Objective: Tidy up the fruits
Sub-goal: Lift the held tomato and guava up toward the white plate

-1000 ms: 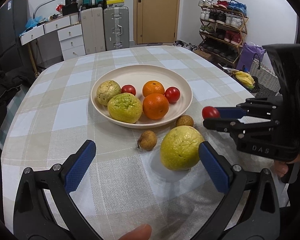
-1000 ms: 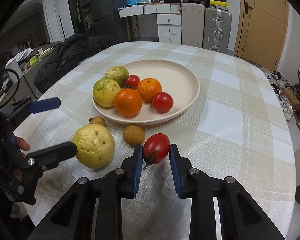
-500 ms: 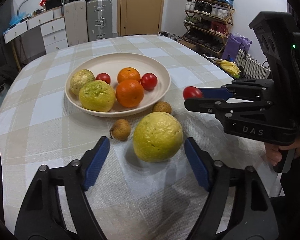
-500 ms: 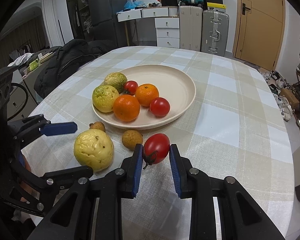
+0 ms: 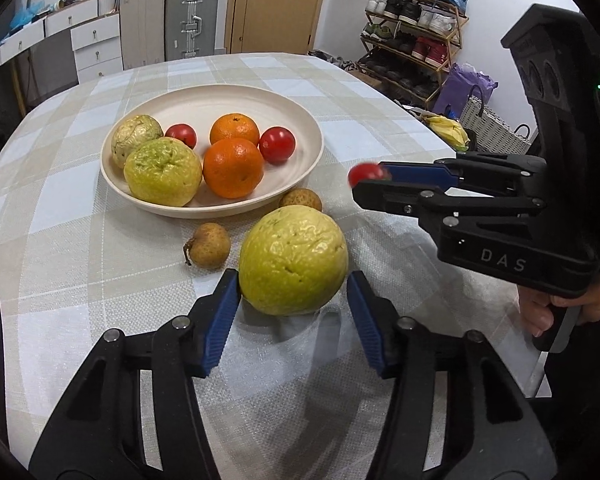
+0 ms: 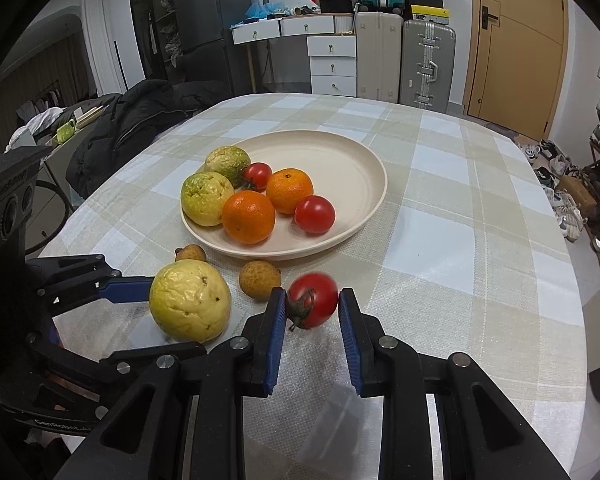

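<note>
Left wrist view: left hand-held gripper (image 5: 293, 310) has moved in since half a second ago; its spread blue pads now flank the big yellow guava (image 5: 293, 260) on the tabletop (image 5: 60, 248), left pad about touching the skin, right pad with a small gap. Not clenched on it yet. Earlier the pads stood wider and nearer the camera. Right hand-held gripper (image 5: 374, 182) sits at right, above the cloth, small red tomato (image 5: 364, 174) pinched at its tips, same as before.

Right wrist view: right hand-held gripper (image 6: 312, 312) grasps the tomato (image 6: 313, 300) between its blue pads, fruit slightly blurred, grip unchanged. Plate (image 6: 364, 168) lies far of it, closer than earlier, holding two green guavas, two oranges and two tomatoes. Two brown longans stay on the cloth: one (image 6: 259, 280) just left of the held tomato, one (image 6: 191, 253) near the plate rim. Yellow guava (image 6: 190, 306) at near left, left hand-held gripper (image 6: 168, 320) around it.
</note>
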A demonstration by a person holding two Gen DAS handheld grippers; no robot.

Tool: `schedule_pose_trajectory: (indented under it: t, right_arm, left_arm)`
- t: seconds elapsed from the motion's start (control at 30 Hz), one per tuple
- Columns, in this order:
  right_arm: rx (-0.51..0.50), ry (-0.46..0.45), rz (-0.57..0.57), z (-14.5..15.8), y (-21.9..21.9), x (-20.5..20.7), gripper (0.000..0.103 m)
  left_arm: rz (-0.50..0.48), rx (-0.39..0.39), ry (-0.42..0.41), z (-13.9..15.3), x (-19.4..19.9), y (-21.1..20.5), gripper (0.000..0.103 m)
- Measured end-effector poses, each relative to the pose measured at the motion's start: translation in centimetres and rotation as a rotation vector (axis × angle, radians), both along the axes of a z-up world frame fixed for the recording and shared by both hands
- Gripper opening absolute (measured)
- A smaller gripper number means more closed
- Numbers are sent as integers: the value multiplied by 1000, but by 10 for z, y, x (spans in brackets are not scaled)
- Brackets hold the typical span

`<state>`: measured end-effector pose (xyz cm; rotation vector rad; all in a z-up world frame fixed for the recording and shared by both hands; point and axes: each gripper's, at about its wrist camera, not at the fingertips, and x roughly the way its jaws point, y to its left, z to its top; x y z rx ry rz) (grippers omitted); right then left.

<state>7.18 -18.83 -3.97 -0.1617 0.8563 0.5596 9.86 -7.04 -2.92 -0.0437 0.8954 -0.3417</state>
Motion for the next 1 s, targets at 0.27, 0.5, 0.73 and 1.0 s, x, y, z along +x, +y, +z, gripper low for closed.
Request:
schedule_pose_trajectory:
  t: [0.27,0.5,0.73,1.0]
  right_arm:
    - [0,15,5,-3,-2,2,27]
    - [7,63,95,-7,1,-6,28]
    - [-3,97,151,-13,6,-12,32]
    - [-6,98,141,-18,8,-11,32]
  left_arm:
    - [12,1,10,-2,5,-3,53]
    - [11,1,-7,-1,6,-4,53]
    - [16,1,2,-2,9,-3,54]
    - [8,-9,15,-4,11,-4,54]
